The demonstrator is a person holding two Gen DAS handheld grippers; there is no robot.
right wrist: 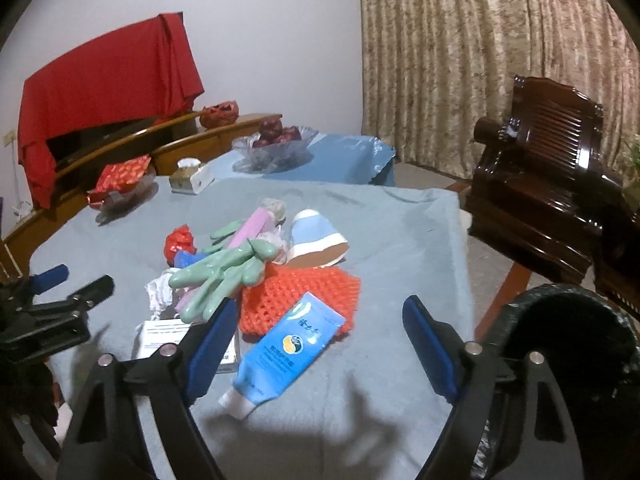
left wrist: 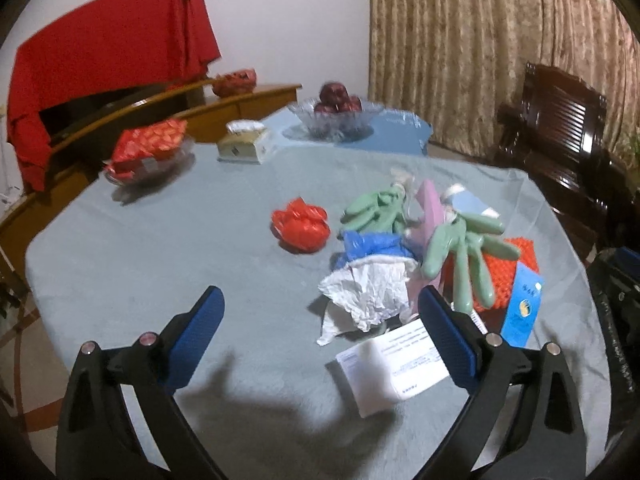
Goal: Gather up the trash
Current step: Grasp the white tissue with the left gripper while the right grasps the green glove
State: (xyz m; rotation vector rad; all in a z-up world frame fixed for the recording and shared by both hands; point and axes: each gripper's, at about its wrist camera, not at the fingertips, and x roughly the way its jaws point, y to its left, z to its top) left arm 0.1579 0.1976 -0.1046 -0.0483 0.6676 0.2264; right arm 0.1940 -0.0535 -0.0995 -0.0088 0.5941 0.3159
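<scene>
We held both grippers, left gripper (left wrist: 320, 316) and right gripper (right wrist: 320, 328), jaws wide and empty, above the table's (right wrist: 400, 232) near edge, facing the trash pile (right wrist: 256, 276).

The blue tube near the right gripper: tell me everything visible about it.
The blue tube is a soft squeeze tube, plastic by its look, with a white cap end toward the camera, a yellow and dark round logo and white print. It lies flat on the grey-blue tablecloth, its flat crimped end resting on the orange mesh pad. No gripper touches it.
</scene>
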